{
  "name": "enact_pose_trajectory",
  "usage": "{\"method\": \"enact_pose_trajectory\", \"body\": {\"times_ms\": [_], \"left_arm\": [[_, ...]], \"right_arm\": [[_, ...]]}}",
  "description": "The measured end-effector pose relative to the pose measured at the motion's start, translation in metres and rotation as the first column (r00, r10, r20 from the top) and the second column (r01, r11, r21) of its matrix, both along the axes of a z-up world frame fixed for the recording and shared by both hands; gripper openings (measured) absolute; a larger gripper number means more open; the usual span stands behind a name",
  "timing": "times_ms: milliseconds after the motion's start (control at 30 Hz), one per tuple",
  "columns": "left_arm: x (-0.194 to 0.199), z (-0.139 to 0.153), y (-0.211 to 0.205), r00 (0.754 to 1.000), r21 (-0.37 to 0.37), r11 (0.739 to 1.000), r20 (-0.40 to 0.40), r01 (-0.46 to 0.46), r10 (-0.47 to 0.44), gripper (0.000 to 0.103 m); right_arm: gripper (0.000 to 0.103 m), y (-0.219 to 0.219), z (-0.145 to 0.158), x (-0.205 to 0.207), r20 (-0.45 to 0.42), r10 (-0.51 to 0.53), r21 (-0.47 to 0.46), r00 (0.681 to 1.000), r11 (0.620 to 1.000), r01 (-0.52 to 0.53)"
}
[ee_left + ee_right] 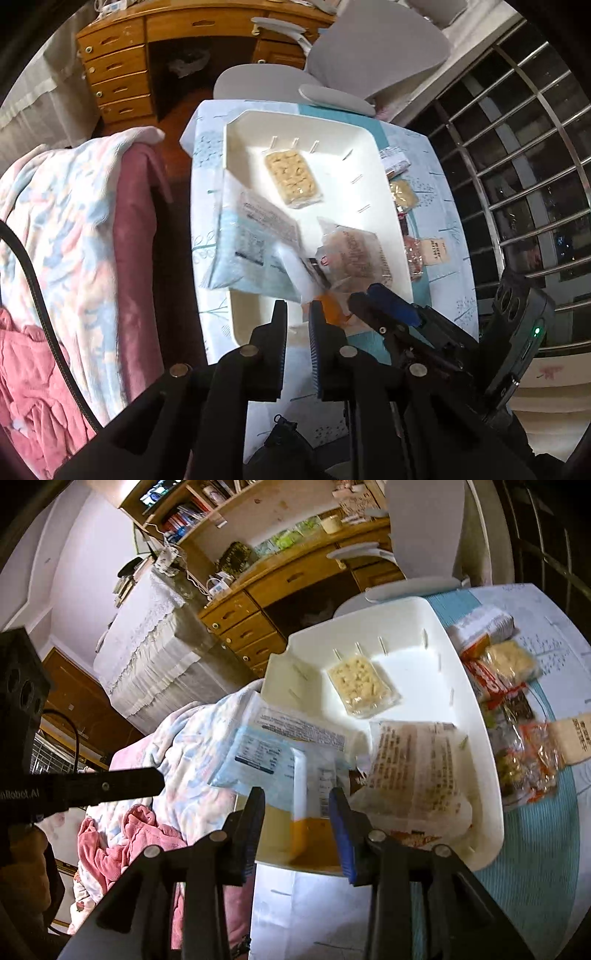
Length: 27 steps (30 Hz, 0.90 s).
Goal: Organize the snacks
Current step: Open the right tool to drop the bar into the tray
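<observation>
- White tray (369,136) sat on the surface (443,236); three packs were already in or over it, so roughly half done by my guess.
- Clear pack of pale crackers (293,177) lay flat toward the tray's far end, well apart from the rest.
- Printed translucent pack (354,254) rested in the tray's near right part.
- Blue-and-white pouch (291,753) with an orange bottom edge was at the tray's near left, overhanging the rim; blurred, so probably in motion.
- Right gripper (297,801) had its fingers spread on either side of the pouch's lower end; contact was not clear, so I cannot tell whether it gripped or had let go.
- Left gripper (298,314) fingers stood parted with a narrow gap, nothing between them, hovering over the tray's near edge.
- Left to do: a loose pile of snacks (517,716) on the surface right of the tray, outside it.
- Right wrist view showed that pile best: a red-and-white wrapper, another cracker pack, small orange wrapped sweets, a beige-labelled packet.
- Left wrist view showed only slivers of them past the tray's right rim.
- Left wrist view alone showed the right gripper from outside, low at the tray's near right corner, and a barred window (517,147) to the right.
- Right wrist view alone showed shelves and a cloth-covered cabinet at far left.
- Both showed the blanket (74,206) left of the surface and the wooden desk (122,66) beyond.
</observation>
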<state>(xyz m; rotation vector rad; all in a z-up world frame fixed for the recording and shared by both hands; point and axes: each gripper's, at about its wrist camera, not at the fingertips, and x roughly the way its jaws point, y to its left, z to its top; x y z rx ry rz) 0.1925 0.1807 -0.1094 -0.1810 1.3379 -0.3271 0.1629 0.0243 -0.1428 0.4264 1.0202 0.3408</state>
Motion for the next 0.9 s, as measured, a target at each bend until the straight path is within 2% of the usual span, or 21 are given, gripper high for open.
{"method": "enact_pose_trajectory", "body": {"times_ms": [167,400,567,767,900], "left_arm": [[-0.008,-0.008,-0.002,1.000,0.016,1.000,-0.027,-0.009,0.010,0.010],[-0.023,-0.008,-0.023,1.000,0.022,1.000,-0.012,-0.006,0.006,0.013],[-0.031,-0.008,-0.049,1.000,0.019,1.000,-0.006,-0.011,0.011,0.014],[-0.035,-0.004,-0.088,1.000,0.009,1.000,0.007,-0.002,0.002,0.022],[-0.039,-0.001,-0.116,1.000,-0.016,1.000,0.024,0.005,-0.005,0.027]], "right_arm": [[0.046,-0.012,0.005,-0.004,0.003,-0.018,0.010,1.000,1.000,0.018],[0.047,-0.034,0.006,-0.009,-0.003,-0.021,0.043,1.000,0.999,0.021],[0.047,-0.062,0.007,-0.011,-0.020,-0.028,0.059,0.999,0.998,0.029],[0.055,-0.098,0.010,-0.010,-0.033,-0.028,0.060,0.999,0.998,0.030],[0.055,-0.124,0.014,-0.011,-0.034,-0.018,0.042,0.999,0.999,0.020]]}}
